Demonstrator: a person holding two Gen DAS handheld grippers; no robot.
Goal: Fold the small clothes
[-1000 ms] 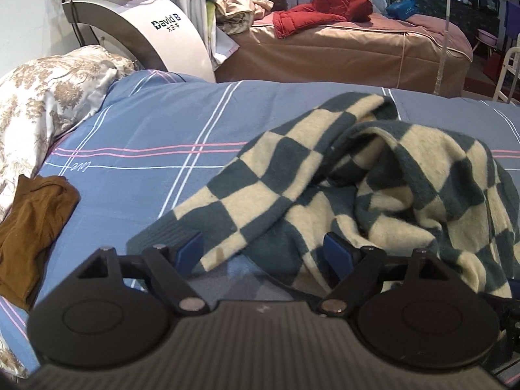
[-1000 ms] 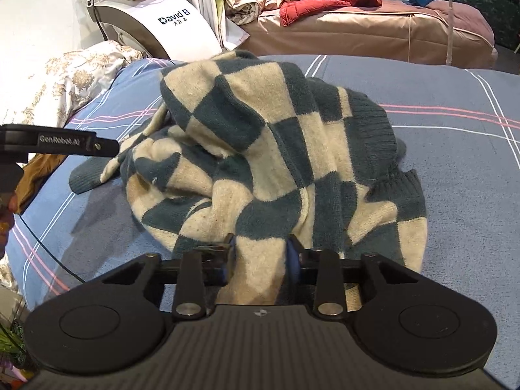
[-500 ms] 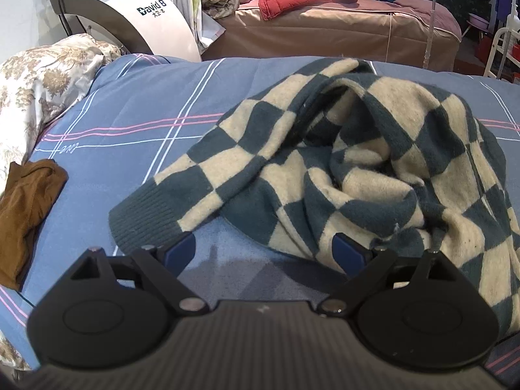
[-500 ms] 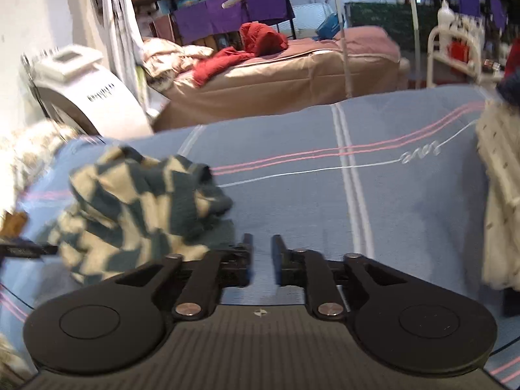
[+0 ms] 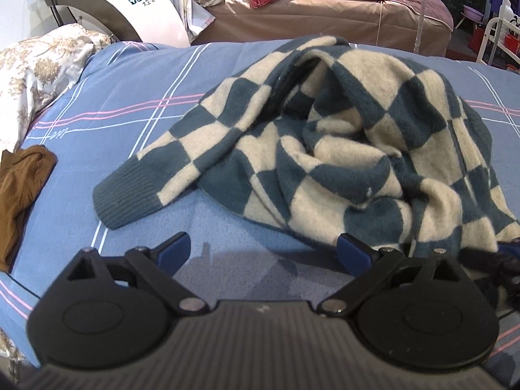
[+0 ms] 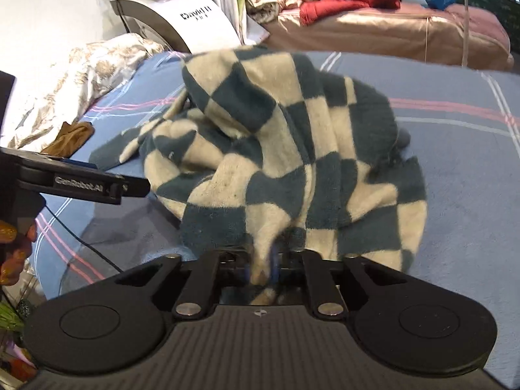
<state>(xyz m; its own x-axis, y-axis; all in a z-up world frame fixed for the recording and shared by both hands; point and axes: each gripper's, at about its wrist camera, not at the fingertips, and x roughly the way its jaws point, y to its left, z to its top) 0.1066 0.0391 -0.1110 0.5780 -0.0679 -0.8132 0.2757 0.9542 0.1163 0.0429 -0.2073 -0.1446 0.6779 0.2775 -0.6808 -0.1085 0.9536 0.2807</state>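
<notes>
A teal-and-cream checked sweater [image 5: 341, 136] lies crumpled on the blue striped bedsheet [image 5: 136, 104]. Its ribbed cuff [image 5: 126, 195] points toward my left gripper [image 5: 263, 250]. That gripper's jaws are opening wide over bare sheet, with nothing between them; the sweater's near edge lies just past the right finger. In the right wrist view, my right gripper [image 6: 261, 268] has its jaws closing tight on a fold of the sweater [image 6: 292, 149], the blue pads pressing the cloth. The left gripper [image 6: 97, 185] shows side-on at the left, held by a hand [image 6: 13, 243].
A brown garment [image 5: 22, 188] lies at the sheet's left edge beside a floral quilt [image 5: 42, 74]. A white machine [image 5: 130, 9] and a second bed with red clothing [image 5: 325, 9] stand behind. A black cable [image 6: 81, 243] trails across the sheet below the left gripper.
The left gripper's jaws widened and it drew back, so the cuff now lies clear in front. The right gripper swung away to the right, then returned and shut on a sweater fold.
</notes>
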